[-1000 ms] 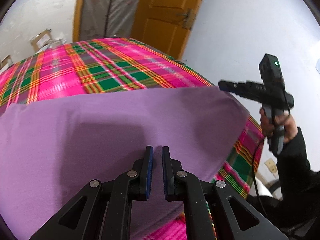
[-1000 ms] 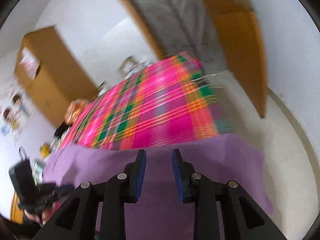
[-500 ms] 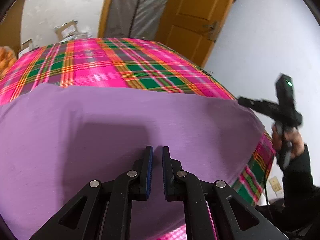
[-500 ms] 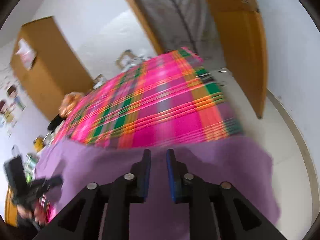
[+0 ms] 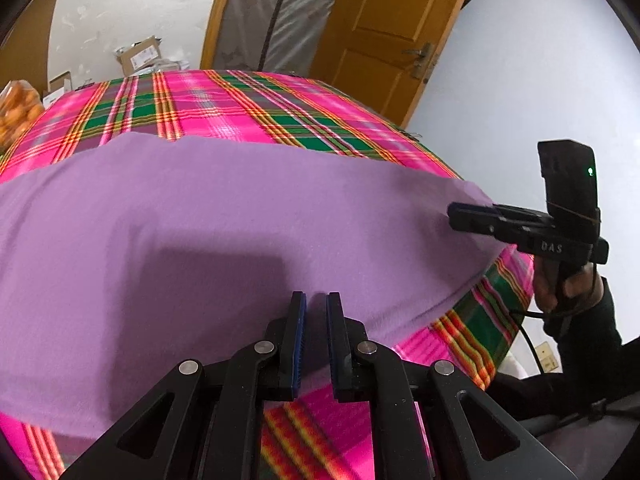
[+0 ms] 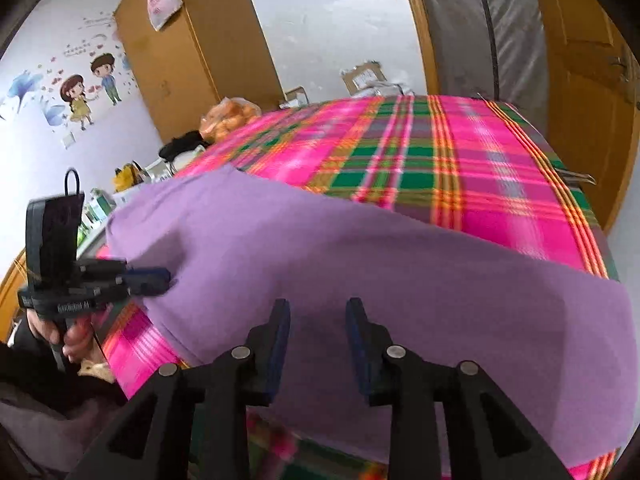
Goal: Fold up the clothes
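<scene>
**A:** How far is the folding, as you judge it?

**B:** Early or in the middle, I think. The purple garment [image 5: 224, 216] lies spread flat on the plaid cloth [image 5: 248, 108] that covers the table, near the edge closest to the person. It looks like one wide smooth panel, so perhaps one fold is made, but I cannot tell whether a second layer is under it. The compact final shape is not there yet; more folds remain.

**A:** And the grippers?

**B:** The left gripper [image 5: 316, 300] is over the near edge of the garment, its jaws narrow and just opening, with a small gap. No fabric is pinched between the pads. The right gripper [image 6: 318, 304] is also above the fabric, jaws apart and opening, nothing between them. In the left view the right gripper's tip reaches the right corner of the garment; whether it touches there is not clear.

**A:** What is hidden?

**B:** The near hem is covered by the gripper bodies in both views. Sleeves and collar are not visible, so which kind of garment it is stays uncertain. The right view is a little blurred. Of the person only a hand [image 6: 70, 332] and a dark sleeve show.
</scene>
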A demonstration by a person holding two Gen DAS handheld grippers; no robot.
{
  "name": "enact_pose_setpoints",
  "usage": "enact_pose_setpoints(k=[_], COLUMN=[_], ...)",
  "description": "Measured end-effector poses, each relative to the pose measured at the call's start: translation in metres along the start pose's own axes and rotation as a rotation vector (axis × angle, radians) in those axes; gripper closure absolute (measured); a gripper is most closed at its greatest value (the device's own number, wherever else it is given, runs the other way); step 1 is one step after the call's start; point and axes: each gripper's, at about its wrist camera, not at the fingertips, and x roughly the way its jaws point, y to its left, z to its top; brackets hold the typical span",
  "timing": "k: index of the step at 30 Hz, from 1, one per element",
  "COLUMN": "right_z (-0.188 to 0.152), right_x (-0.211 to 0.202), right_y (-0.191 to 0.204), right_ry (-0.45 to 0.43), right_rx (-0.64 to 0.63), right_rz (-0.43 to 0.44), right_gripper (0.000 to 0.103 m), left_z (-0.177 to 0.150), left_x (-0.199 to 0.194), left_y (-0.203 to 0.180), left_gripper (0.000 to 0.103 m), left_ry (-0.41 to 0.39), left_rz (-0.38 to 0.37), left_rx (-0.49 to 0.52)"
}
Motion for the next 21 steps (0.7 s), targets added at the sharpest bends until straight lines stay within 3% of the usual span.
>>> enact_pose_setpoints(k=[6,12,19,21], right_z=[-0.002,-0.018,-0.025,-0.019], right_x=[0.022,0.016,0.018,0.018], right_y=[0.036,0.058,0.080,0.079], right_ry=[0.043,0.044,0.039,0.033], right_rx=[-0.102,-0.223,-0.324,-0.316], right_rz=[0.036,0.046,0.041,0.068], right_gripper=[0.071,0.071,0.071,0.078], left_z=[-0.003,-0.010,-0.024,-0.025], left_x=[-0.012,-0.012,-0.018,-0.020], left_y=[0.009,0.012,-0.004,-0.002], left_gripper=[0.093,0.093,0.093,0.093], left_ry=[-0.030,-0.024,-0.020,-0.018], left_rz=[0.032,0.023,-0.002,-0.019], left_rx=[-0.026,-0.029,0.067,0.065])
